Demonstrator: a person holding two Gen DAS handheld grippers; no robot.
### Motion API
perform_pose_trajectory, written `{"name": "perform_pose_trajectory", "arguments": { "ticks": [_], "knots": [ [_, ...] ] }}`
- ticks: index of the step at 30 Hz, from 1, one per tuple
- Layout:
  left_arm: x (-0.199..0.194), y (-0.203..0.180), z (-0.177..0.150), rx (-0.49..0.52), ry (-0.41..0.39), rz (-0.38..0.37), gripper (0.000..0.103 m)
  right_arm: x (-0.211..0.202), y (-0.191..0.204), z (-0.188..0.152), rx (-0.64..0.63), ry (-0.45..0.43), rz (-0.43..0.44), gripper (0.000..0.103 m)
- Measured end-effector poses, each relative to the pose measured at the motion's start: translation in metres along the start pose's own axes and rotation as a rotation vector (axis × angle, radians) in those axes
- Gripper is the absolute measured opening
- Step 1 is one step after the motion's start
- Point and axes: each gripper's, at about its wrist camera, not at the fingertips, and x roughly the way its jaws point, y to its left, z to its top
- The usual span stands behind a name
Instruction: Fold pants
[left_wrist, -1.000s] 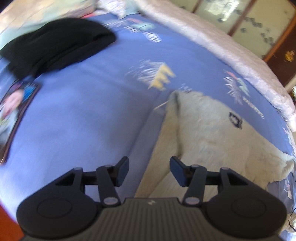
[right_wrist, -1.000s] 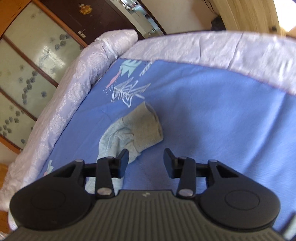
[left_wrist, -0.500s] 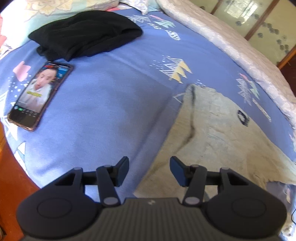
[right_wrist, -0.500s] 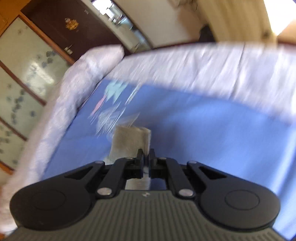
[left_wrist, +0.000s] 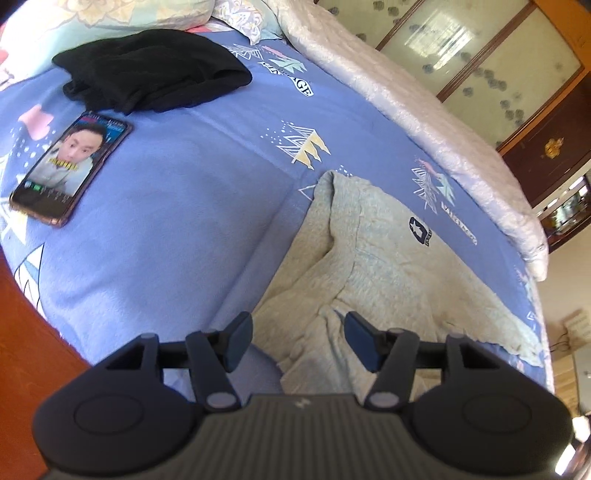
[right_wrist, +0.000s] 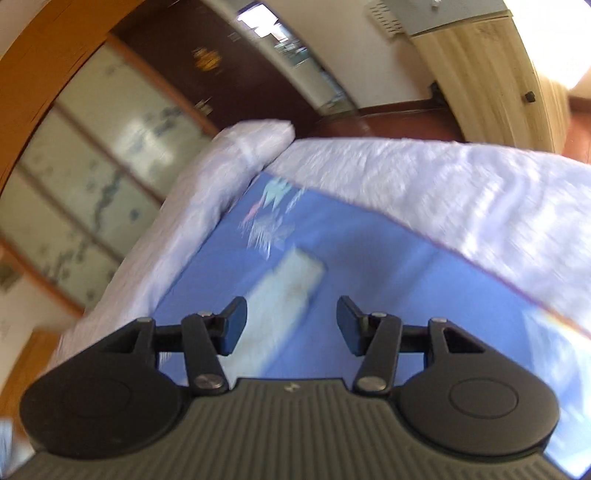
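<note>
- On the far left of the left wrist view, a smartphone (left_wrist: 70, 168) with a lit screen and a black garment (left_wrist: 151, 70) lie on the blue bedsheet (left_wrist: 177, 206), well apart from the work.
- The left tongs (left_wrist: 295, 341) hover wide open and hold nothing; the near edge of the grey sweatpants (left_wrist: 373, 258) lies just under and between the pads.
- The sweatpants are spread over the bed's right part, with a ridge of loose cloth running from the far corner toward the tongs.
- To fold well, the left tongs should likely bite the near edge through both layers, not the ridge alone.
- In the blurred right wrist view, the right tongs (right_wrist: 291, 325) are also wide open and empty, above the sheet.
- A grey cuffed leg end (right_wrist: 291, 280) lies just beyond them; a full grip on the cuff, then a level lift together with the left, should keep the fold straight.
- The white quilted cover (right_wrist: 461, 184) borders the far right.
</note>
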Motion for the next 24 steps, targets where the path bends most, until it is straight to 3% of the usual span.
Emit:
{"name": "perform_pose_trajectory", "arguments": {
  "ticks": [5,8,12,16,17,18,19,21,24],
  "knots": [
    [0.010,0.022,-0.013,-0.072,0.042,-0.064,0.061,-0.043,-0.027,-0.079,0.036,0.133,-0.013,0.057],
    [0.024,0.028,-0.018,-0.136,0.074,-0.126,0.065,-0.050,-0.035,-0.108,0.131,0.150,0.005,0.057],
    [0.045,0.023,-0.014,-0.189,0.088,-0.197,0.074,-0.047,-0.038,-0.111,0.252,0.119,0.054,0.057],
    [0.067,0.011,-0.018,-0.197,0.109,-0.181,0.075,-0.040,-0.034,-0.103,0.260,0.116,0.058,0.057],
    [0.071,0.007,-0.020,-0.190,0.111,-0.166,0.072,-0.035,-0.031,-0.102,0.246,0.117,0.045,0.057],
    [0.073,0.003,-0.022,-0.174,0.106,-0.150,0.059,-0.032,-0.030,-0.102,0.236,0.117,0.027,0.057],
    [0.075,0.001,-0.023,-0.159,0.108,-0.139,0.040,-0.027,-0.030,-0.101,0.230,0.115,0.002,0.057],
    [0.077,0.000,-0.023,-0.180,0.132,-0.151,0.019,-0.015,-0.032,-0.100,0.245,0.110,-0.025,0.057],
    [0.069,-0.004,-0.017,-0.180,0.111,-0.144,0.013,0.006,-0.032,-0.094,0.288,0.111,-0.024,0.056]
  ]
}}
